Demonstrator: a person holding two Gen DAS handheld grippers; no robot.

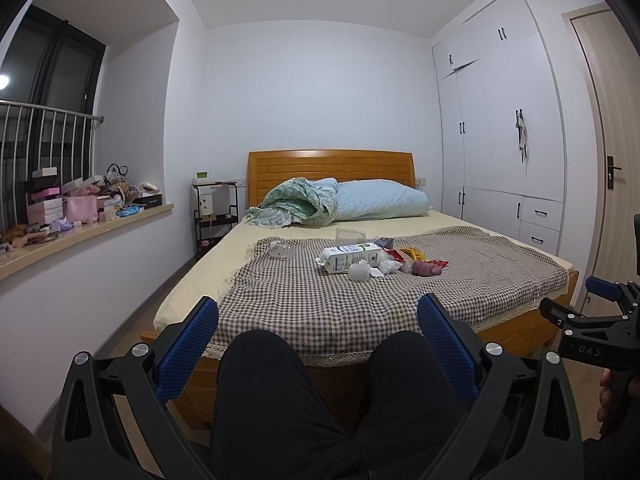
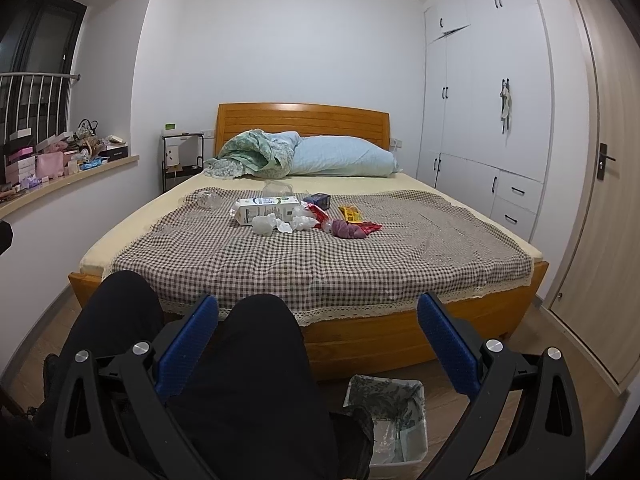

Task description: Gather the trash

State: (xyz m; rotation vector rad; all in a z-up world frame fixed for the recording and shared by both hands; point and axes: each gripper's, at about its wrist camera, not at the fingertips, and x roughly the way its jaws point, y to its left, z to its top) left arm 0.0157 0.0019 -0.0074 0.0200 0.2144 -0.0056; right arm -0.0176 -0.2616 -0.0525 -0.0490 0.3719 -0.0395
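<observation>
Trash lies in a heap on the checked cloth (image 1: 320, 304) over the bed: a white milk carton (image 1: 352, 257) (image 2: 269, 208), crumpled white tissues (image 1: 360, 271) (image 2: 266, 225), red and yellow wrappers (image 1: 412, 255) (image 2: 350, 213), a purple wad (image 2: 348, 230), a small blue box (image 2: 318, 199) and a clear plastic bottle (image 1: 280, 249) (image 2: 208, 200). A lined bin (image 2: 394, 424) stands on the floor by the bed's foot. My left gripper (image 1: 318, 312) and right gripper (image 2: 318, 312) both stand open and empty, held back above a person's dark-trousered knees, well short of the trash.
A blue pillow (image 1: 380, 200) and a green quilt (image 1: 296, 202) lie at the wooden headboard. Several boxes and bags crowd the window sill (image 1: 80, 236) on the left. White wardrobes (image 1: 500, 140) and a door (image 2: 612, 200) line the right wall. A black shelf cart (image 1: 216, 216) stands beside the bed.
</observation>
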